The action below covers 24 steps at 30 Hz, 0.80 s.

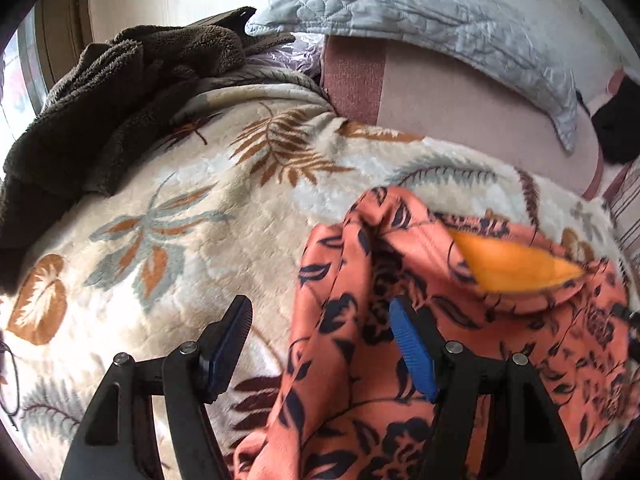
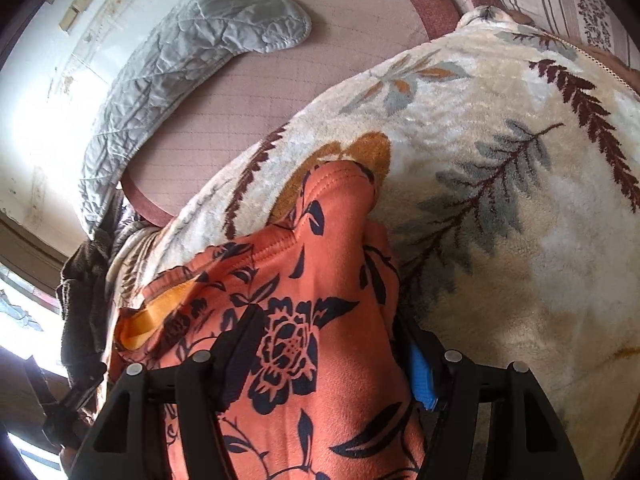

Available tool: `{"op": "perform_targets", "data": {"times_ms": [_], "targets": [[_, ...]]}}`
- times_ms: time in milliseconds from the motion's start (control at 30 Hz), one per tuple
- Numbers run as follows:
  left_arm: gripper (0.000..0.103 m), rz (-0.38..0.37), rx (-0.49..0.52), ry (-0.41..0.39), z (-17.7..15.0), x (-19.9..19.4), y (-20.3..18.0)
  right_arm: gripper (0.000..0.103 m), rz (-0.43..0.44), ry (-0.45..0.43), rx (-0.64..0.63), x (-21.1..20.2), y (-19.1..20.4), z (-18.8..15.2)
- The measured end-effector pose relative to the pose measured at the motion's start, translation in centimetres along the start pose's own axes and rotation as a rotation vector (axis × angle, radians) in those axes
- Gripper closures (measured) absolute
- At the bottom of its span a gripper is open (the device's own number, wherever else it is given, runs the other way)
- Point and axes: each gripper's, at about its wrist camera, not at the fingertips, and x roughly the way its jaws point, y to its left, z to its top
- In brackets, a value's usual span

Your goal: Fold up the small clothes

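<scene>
An orange garment with a dark flower print lies crumpled on a cream leaf-patterned blanket, its plain orange lining showing at an opening. My left gripper is open over the garment's left edge. Its blue-padded right finger rests above the cloth and its left finger above the blanket. In the right wrist view the garment fills the gap between the fingers of my right gripper, which stands open. The cloth hides its right fingertip. The lining shows at the left.
A dark brown fleece is heaped at the blanket's far left. A grey quilted pillow lies on the pink sheet beyond. A black cloth sits at the right edge and glasses at the left. The blanket spreads to the right.
</scene>
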Motion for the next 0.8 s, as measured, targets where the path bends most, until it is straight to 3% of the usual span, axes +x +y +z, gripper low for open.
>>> {"op": "perform_targets", "data": {"times_ms": [133,233,300,400,433,500,567,633,700,800], "targets": [[0.031,0.092,0.012,0.095,-2.6,1.2,0.8,0.038,0.024,0.003,-0.054,-0.5,2.1,-1.0],[0.029,0.079,-0.017,0.098,-3.1,1.3,1.4,0.038,-0.003,0.003,-0.142,-0.4,5.1,-1.8],[0.029,0.078,-0.012,0.097,-3.0,1.2,1.7,0.038,-0.067,-0.032,-0.221,-0.6,7.3,-2.5],[0.029,0.089,0.015,0.092,-3.0,1.3,1.5,0.037,-0.290,-0.137,-0.301,-1.4,9.6,-3.1],[0.029,0.089,0.017,0.084,-2.8,1.2,1.3,0.037,-0.313,-0.165,-0.306,-1.7,9.6,-2.8],[0.030,0.081,0.020,0.048,-2.4,0.6,1.0,0.037,-0.323,-0.181,-0.227,-2.1,7.8,-1.2],[0.031,0.078,0.015,-0.022,-1.6,-0.9,0.7,0.038,-0.360,-0.191,-0.043,-2.9,3.7,0.5],[0.031,0.033,0.025,-0.105,-0.8,-2.9,-0.2,0.038,-0.273,-0.227,0.100,-4.6,0.6,1.2],[0.031,-0.059,0.045,-0.154,-0.2,-4.3,-1.6,0.038,-0.139,-0.247,0.092,-6.0,0.2,1.7],[0.031,-0.183,0.065,-0.091,-0.1,-3.4,-4.0,0.038,0.018,-0.204,-0.023,-5.3,2.8,1.7]]}}
